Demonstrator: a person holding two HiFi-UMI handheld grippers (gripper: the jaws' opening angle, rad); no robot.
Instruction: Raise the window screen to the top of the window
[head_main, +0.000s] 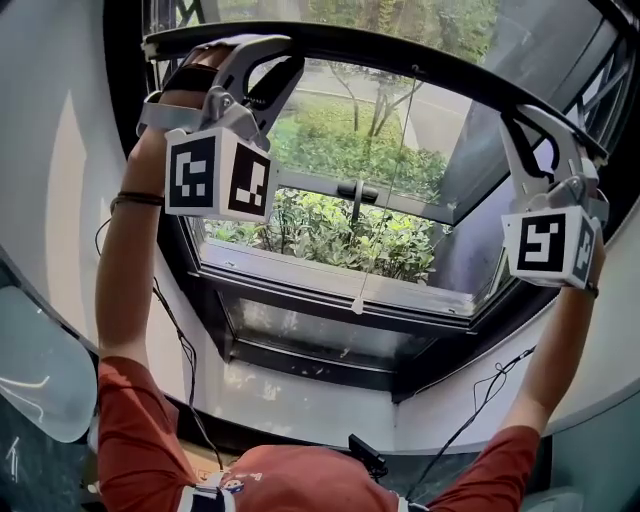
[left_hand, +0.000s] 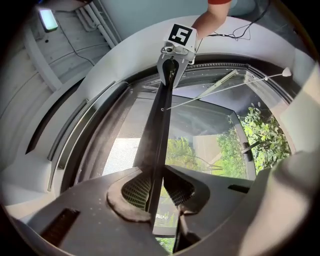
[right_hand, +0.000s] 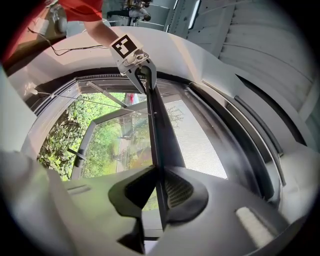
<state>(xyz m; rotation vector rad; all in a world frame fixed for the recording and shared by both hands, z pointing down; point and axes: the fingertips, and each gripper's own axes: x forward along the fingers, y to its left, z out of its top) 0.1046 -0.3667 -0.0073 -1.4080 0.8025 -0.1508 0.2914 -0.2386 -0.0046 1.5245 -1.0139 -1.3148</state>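
Screen bar (head_main: 400, 60) runs high across the window (head_main: 330, 300), above the shrubs (head_main: 330, 235) outside, with mesh (left_hand: 120, 155) showing beyond it. The left gripper (head_main: 238, 52) clamps the bar near its left end and the right gripper (head_main: 532, 118) near its right end. Each pair of jaws is narrowed onto the thin rail, arms raised overhead.

Head cam sits above my shoulders and faces the window (head_main: 300, 275) close up, with both arms in frame. Left gripper (left_hand: 159, 192) cam looks sideways along the screen bar (left_hand: 160, 135) toward my right gripper (left_hand: 169, 75). Right gripper cam looks back the opposite way. All three views share the bar and the glass.
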